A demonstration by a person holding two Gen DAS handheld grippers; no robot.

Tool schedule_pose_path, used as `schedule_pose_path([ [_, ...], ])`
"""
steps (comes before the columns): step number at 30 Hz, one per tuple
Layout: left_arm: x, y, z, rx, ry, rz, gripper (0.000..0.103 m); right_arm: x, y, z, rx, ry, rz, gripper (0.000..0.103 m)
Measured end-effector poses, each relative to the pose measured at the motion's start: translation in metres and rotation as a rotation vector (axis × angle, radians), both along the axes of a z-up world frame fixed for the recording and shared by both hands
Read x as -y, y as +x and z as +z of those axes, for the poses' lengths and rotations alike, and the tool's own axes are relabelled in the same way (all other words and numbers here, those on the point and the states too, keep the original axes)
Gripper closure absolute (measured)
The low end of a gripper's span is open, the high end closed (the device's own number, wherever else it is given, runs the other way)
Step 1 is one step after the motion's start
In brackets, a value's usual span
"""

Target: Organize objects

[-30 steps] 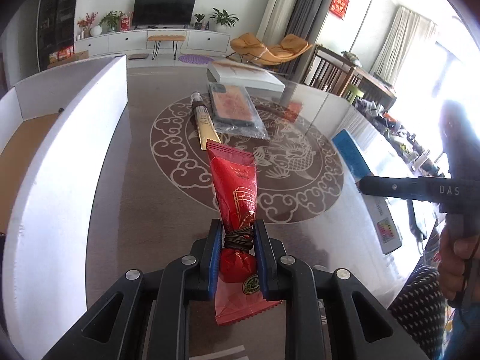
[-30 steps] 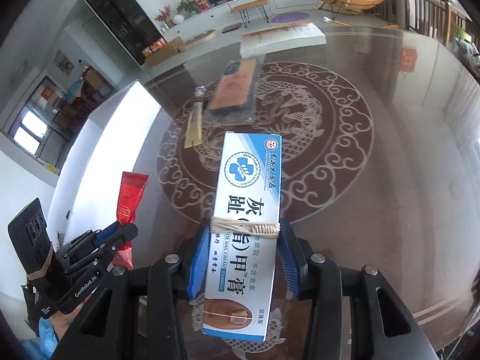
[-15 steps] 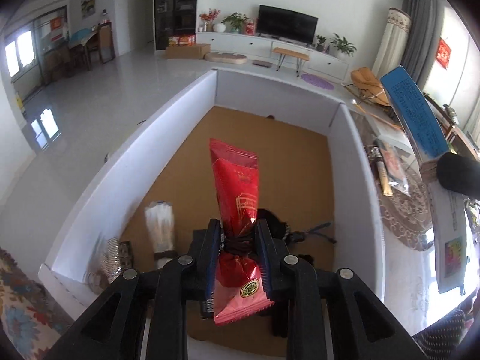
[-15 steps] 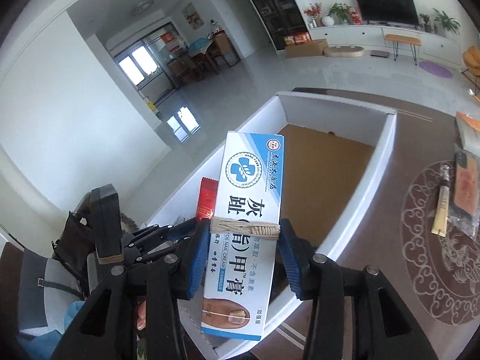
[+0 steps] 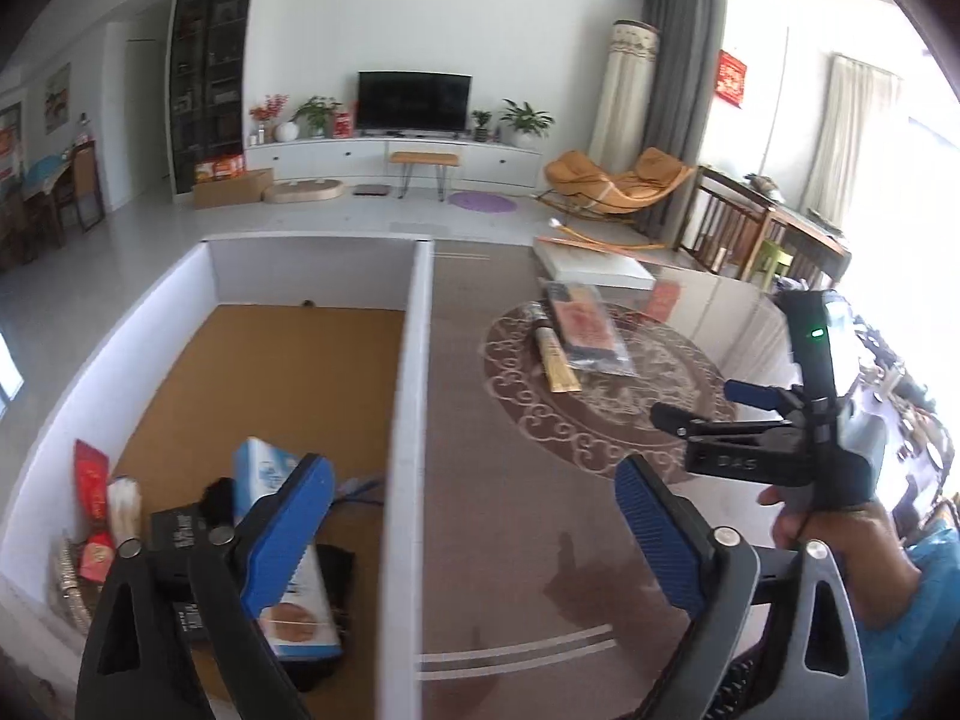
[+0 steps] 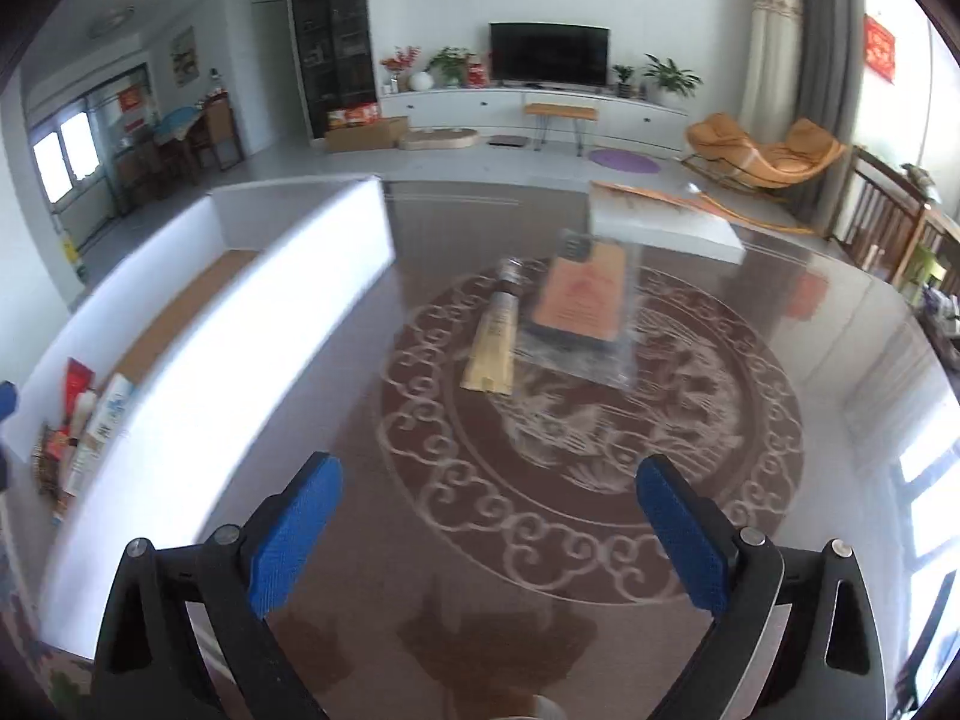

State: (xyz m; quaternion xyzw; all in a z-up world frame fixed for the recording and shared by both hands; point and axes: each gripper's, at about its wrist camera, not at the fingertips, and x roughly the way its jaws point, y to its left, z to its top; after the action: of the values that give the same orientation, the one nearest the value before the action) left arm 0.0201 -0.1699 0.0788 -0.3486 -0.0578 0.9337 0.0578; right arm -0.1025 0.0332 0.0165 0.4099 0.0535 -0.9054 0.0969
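From my remote station, the left gripper point(image 5: 474, 516) shows its blue pads spread wide and opening, nothing between them. The right gripper point(image 6: 489, 531) reads the same: jaws released and opening, empty, over bare table point(image 6: 540, 612).

In the left wrist view, at 7 o'clock just past the left pad, the blue-and-white cream box point(image 5: 300, 606) lies inside the white-walled bin point(image 5: 408, 420), resting partly on dark items I cannot identify. At 8 o'clock, in the bin's near left corner, the red packet point(image 5: 90, 492) leans against the wall beside a white brush-like item point(image 5: 123, 510) (detail is blurred). At 3 o'clock a hand point(image 5: 840, 534) carries the right gripper point(image 5: 690, 408), well clear of the bin.

In the right wrist view, toward 12 o'clock, two items lie on the table's round ornament: a beige tube point(image 6: 495, 336) and, touching its right side, an orange phone case in clear wrap point(image 6: 579, 306). Farther along sits a flat white box point(image 6: 666, 225).
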Motion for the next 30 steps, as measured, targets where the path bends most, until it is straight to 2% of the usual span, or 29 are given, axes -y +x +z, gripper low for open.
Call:
schedule_pose_path([
  [2, -0.036, -0.007, -0.015, 0.031, 0.035, -0.081, 0.000, -0.045, -0.007, -0.024, 0.026, 0.058, -0.096, 0.004],
  [4, -0.066, -0.020, -0.040, 0.080, 0.036, -0.113, 0.000, -0.081, -0.003, -0.040, 0.052, 0.073, -0.167, 0.004],
  [8, -0.089, -0.057, -0.103, 0.180, -0.041, -0.038, 0.000, -0.117, 0.007, -0.056, 0.072, 0.069, -0.237, 0.004],
  [12, -0.086, -0.079, -0.135, 0.212, -0.105, 0.026, 0.000, -0.122, 0.010, -0.064, 0.081, 0.058, -0.240, 0.004],
  [14, -0.081, -0.090, -0.142, 0.227, -0.117, 0.040, 0.000, -0.123, 0.007, -0.073, 0.089, 0.062, -0.246, 0.003],
  [18, -0.080, -0.104, -0.152, 0.233, -0.131, 0.079, 0.000, -0.132, 0.005, -0.079, 0.113, 0.000, -0.265, 0.000],
  [21, -0.086, -0.116, -0.153, 0.235, -0.169, 0.063, 0.000, -0.131, 0.006, -0.080, 0.113, 0.002, -0.265, 0.000],
  [26, -0.087, -0.139, -0.154, 0.241, -0.157, 0.064, 0.000, -0.131, 0.006, -0.080, 0.113, 0.001, -0.265, 0.000],
  [30, -0.087, -0.141, -0.153, 0.241, -0.157, 0.063, 0.000, -0.129, 0.005, -0.080, 0.112, 0.001, -0.263, 0.000],
])
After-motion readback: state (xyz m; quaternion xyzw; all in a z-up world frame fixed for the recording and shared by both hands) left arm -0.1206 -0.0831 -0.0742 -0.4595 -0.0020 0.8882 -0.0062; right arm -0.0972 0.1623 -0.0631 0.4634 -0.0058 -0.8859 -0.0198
